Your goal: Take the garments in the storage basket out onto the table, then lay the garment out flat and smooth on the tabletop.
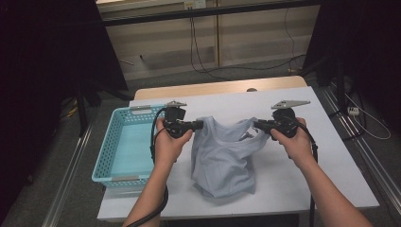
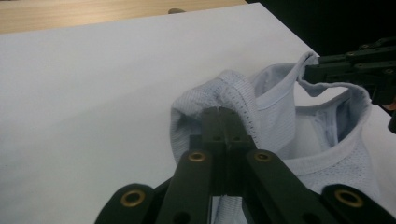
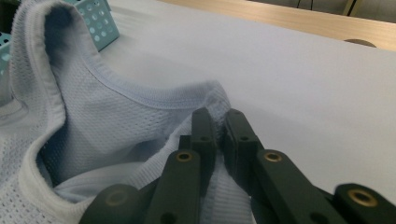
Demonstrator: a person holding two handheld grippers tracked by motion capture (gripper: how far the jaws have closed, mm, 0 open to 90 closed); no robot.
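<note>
my left gripper (image 1: 200,124): pinching mesh vest's (image 1: 222,161) shoulder strap
my right gripper (image 1: 256,125): pinching other strap
vest: lifted at straps, hem on table (image 1: 293,184), just right of turquoise basket (image 1: 106,156)

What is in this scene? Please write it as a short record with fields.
garment: light blue mesh shirt, upper part lifted, lower part on the table
left gripper: shut on the shirt's left shoulder
right gripper: shut on the shirt's right shoulder
basket: turquoise, to the left of the shirt, nothing seen in it
table: white top
</note>
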